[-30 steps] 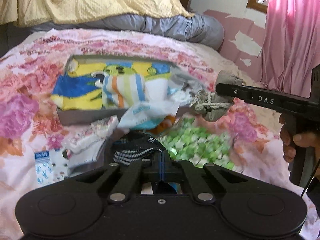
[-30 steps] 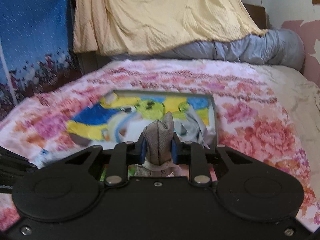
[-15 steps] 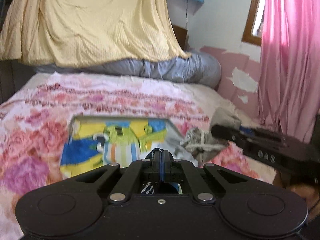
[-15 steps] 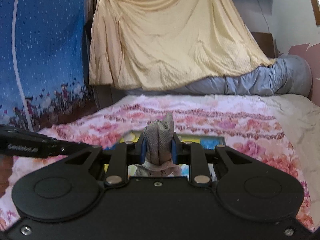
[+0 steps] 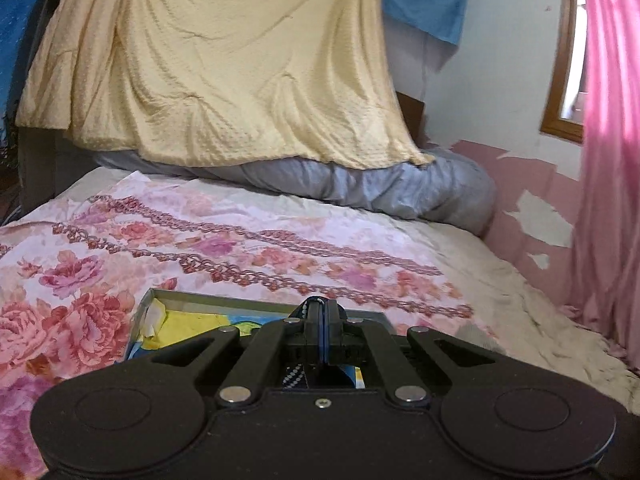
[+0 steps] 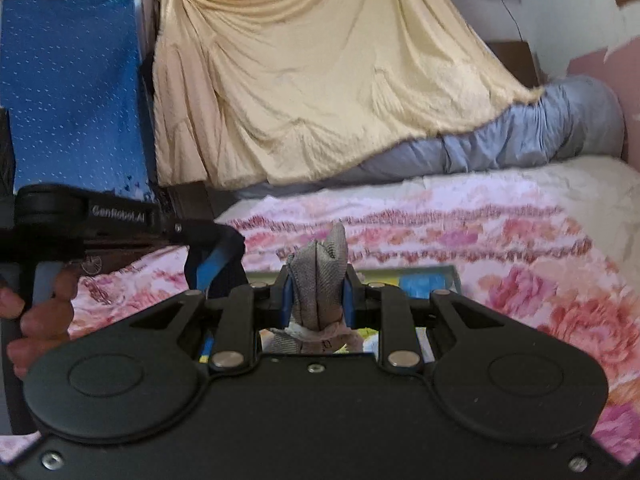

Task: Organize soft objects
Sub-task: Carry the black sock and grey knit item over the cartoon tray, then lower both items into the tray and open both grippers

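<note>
The right tool (image 6: 316, 280) pinched a grey sock (image 6: 320, 276) above the box (image 6: 428, 276) on the bed (image 6: 480, 220); the left tool (image 5: 322, 320) was pressed together on a dark cloth (image 6: 218, 264).

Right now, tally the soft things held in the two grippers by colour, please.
Grey: 1, the knit bundle clamped in the right gripper.
Black and blue: 1, the cloth hanging from the left gripper.
Total: 2.

text: "GenRobot.AI" | on: side of left claw (image 6: 216, 256) body | view: right wrist | other text: none
</note>
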A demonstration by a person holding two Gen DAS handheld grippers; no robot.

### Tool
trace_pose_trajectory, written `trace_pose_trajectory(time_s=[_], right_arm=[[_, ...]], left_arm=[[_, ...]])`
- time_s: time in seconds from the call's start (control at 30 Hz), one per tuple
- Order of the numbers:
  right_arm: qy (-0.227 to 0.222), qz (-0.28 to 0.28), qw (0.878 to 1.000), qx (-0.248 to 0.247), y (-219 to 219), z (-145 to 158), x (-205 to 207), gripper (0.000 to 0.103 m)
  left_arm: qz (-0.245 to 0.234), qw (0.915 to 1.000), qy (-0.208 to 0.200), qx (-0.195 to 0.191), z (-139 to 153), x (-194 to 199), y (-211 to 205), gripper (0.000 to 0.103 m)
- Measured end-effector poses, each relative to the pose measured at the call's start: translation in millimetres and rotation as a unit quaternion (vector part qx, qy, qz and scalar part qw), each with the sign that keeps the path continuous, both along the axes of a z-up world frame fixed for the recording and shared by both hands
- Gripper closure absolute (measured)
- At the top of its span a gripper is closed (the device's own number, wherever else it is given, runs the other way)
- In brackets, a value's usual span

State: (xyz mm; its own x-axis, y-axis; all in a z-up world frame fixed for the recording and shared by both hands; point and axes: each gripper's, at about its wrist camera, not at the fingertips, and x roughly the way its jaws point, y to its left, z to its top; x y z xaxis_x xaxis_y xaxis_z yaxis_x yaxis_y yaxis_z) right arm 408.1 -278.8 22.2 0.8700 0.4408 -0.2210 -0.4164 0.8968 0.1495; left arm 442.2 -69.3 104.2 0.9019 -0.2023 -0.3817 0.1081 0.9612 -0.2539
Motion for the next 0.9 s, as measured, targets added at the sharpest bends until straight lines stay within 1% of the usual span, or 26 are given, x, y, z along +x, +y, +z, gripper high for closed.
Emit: trace_pose_trajectory(time_s=[0.07, 0.13, 0.2, 0.27, 0.4, 0.5, 0.53, 0.6, 0.77, 0.8, 0.87, 0.9], right_arm=[[0.018, -0.009, 1.0, 0.001, 0, -11, 7, 0.086], [0.032, -0.014, 0.999, 0.006, -3, -21, 16, 0.086], [0.042, -0.017, 0.999, 0.009, -4, -30, 22, 0.086], [0.049, -0.016, 0.999, 0.01, -4, -39, 26, 0.086], [0.058, -0.019, 0.998, 0.0, 5, -50, 29, 0.086], [0.057, -0.021, 0.998, -0.005, 4, -51, 30, 0.085], [0.06, -0.024, 0.998, -0.011, 3, -54, 39, 0.084], [0.066, -0.029, 0.997, -0.019, 3, -54, 41, 0.084], [0.074, -0.034, 0.996, -0.029, 2, -53, 45, 0.082], [0.075, -0.036, 0.996, -0.031, 3, -53, 46, 0.082], [0.075, -0.042, 0.996, -0.034, 2, -52, 47, 0.075], [0.072, -0.047, 0.996, -0.039, 2, -52, 46, 0.07]], left_arm=[[0.013, 0.9999, 0.002, 0.003, -11, 14, -1, 0.103], [0.015, 0.9997, 0.005, 0.016, -22, 24, -2, 0.103], [0.013, 0.9992, 0.02, 0.033, -36, 34, -6, 0.103], [0.014, 0.9985, 0.033, 0.041, -50, 41, -6, 0.103], [0.019, 0.997, 0.06, 0.046, -74, 50, -1, 0.103], [0.019, 0.9952, 0.079, 0.054, -88, 55, 1, 0.103], [0.017, 0.9945, 0.086, 0.057, -93, 56, 3, 0.103], [0.016, 0.9928, 0.103, 0.06, -102, 59, 5, 0.103], [0.018, 0.9902, 0.129, 0.05, -114, 62, 11, 0.103], [0.019, 0.9899, 0.132, 0.049, -115, 62, 11, 0.103], [0.017, 0.9892, 0.137, 0.049, -114, 62, 10, 0.103], [0.017, 0.989, 0.138, 0.05, -113, 62, 9, 0.102]])
